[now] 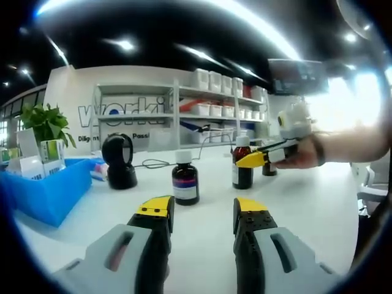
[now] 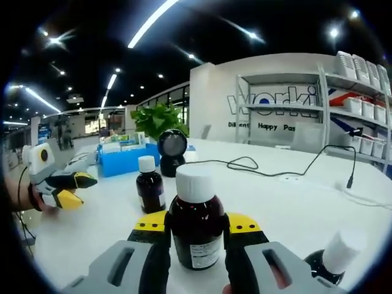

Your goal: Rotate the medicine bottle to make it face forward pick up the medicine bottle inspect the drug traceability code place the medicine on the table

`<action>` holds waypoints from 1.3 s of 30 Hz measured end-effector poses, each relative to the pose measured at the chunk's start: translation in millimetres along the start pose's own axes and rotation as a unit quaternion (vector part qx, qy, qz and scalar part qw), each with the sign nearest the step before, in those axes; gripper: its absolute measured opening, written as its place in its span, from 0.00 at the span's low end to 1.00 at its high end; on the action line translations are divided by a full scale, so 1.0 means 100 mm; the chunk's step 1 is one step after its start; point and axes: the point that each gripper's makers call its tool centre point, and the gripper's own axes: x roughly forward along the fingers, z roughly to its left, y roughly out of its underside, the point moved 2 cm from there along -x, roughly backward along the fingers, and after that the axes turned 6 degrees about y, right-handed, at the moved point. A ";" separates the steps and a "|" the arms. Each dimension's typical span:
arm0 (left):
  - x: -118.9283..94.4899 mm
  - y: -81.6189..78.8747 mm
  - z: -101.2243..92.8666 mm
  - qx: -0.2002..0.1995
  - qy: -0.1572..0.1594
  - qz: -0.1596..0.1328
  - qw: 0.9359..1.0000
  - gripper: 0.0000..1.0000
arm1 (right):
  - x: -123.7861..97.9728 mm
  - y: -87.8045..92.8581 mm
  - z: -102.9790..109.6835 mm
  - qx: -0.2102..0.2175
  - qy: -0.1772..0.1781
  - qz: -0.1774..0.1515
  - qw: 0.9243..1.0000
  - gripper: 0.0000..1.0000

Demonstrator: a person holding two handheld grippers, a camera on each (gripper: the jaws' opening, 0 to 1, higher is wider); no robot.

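Note:
A brown medicine bottle [image 2: 196,228] with a white cap stands between my right gripper's [image 2: 196,223] jaws, which press on both of its sides; a small label faces the camera. In the left gripper view the same bottle [image 1: 242,166] stands on the white table [image 1: 306,208], with the right gripper [image 1: 250,160] reaching in from the right. A second brown bottle [image 1: 185,179] [image 2: 150,185] stands alone in front of my left gripper [image 1: 202,211], whose jaws are open with nothing between them. The left gripper [image 2: 72,190] also appears at the left of the right gripper view.
A third bottle [image 2: 327,260] [image 1: 269,169] sits close to the right of the held one. A black scanner [image 1: 119,162] [image 2: 173,150], a blue bin [image 1: 52,190] [image 2: 125,160] and a plant [image 1: 46,122] stand further left. A black cable [image 2: 275,166] trails toward the shelves [image 1: 214,104].

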 end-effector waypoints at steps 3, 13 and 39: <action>0.00 0.00 0.00 0.000 0.000 0.001 1.000 0.30 | 0.00 0.00 0.00 -0.004 0.001 -0.004 1.000 0.29; 0.00 0.01 0.00 0.000 -0.001 0.002 1.000 0.30 | -0.05 0.00 -0.01 0.003 0.004 -0.011 1.000 0.28; 0.01 0.01 -0.01 0.001 0.001 0.003 1.000 0.30 | -0.65 -0.29 0.28 0.009 -0.007 -0.050 0.999 0.28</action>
